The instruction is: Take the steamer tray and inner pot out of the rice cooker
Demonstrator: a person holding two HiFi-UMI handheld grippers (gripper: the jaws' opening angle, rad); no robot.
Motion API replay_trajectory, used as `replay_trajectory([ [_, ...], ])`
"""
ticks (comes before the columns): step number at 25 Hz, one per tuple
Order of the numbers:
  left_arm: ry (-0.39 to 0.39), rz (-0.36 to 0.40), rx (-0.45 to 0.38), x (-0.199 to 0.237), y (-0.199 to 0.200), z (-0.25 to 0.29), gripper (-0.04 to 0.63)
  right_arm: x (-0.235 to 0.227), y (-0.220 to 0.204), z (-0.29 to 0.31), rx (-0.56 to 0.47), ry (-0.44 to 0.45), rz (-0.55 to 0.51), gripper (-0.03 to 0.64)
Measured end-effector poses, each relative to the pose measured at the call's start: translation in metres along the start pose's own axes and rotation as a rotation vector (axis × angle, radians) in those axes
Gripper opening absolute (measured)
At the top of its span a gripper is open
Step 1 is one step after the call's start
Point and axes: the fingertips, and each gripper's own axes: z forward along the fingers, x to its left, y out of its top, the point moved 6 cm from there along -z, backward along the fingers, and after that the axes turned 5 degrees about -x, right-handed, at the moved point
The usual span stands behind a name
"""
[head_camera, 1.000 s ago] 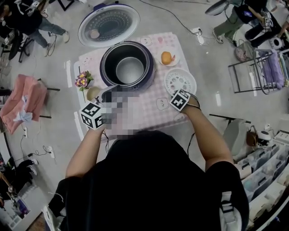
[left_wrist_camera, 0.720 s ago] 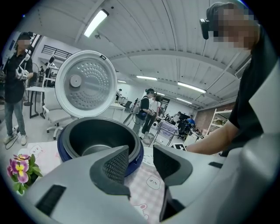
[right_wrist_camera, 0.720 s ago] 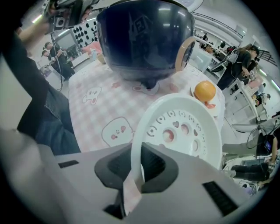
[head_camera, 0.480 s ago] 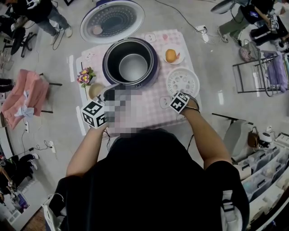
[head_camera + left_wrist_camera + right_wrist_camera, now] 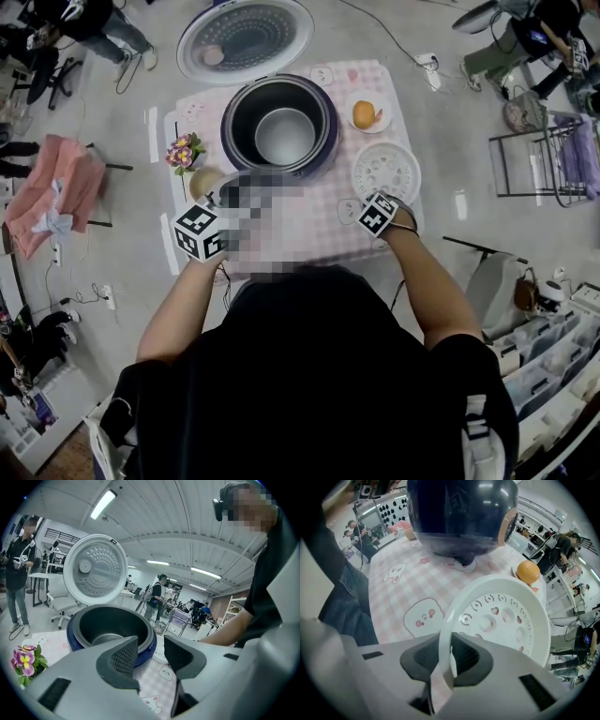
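The dark blue rice cooker [image 5: 278, 127] stands open on the pink checked table, with the grey inner pot [image 5: 284, 134] inside it. The white perforated steamer tray [image 5: 385, 170] lies flat on the cloth to the cooker's right. My right gripper [image 5: 375, 214] points straight down at the tray's near rim. Its jaws are opening, with the thin rim [image 5: 443, 634] still standing between the pads. My left gripper [image 5: 151, 651] is open and empty, pointing at the inner pot [image 5: 112, 627] from the cooker's near left side.
The cooker's lid [image 5: 246, 37] stands tipped back behind the pot. An orange [image 5: 364, 114] sits on a small plate at the back right. A pot of flowers [image 5: 185, 152] and a small bowl [image 5: 204, 181] stand left of the cooker. People and racks surround the table.
My right gripper has sunk a little at the tray's near rim, and the tray now lies flat. The left gripper has stayed where it was.
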Motion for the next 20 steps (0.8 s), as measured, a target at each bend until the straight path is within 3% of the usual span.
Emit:
replay_trajectory([
  [5, -0.003, 0.004, -0.007, 0.001, 0.003, 0.0, 0.193, -0.001, 0.0, 0.0, -0.012, 0.007, 0.02, 0.067],
  [14, 0.007, 0.001, -0.032, 0.013, 0.01, -0.012, 0.193, -0.001, 0.014, -0.021, -0.092, 0.026, 0.117, 0.145],
  [20, 0.011, 0.002, -0.053, 0.019, 0.014, -0.021, 0.195, -0.007, 0.042, -0.052, -0.224, 0.019, 0.2, 0.154],
])
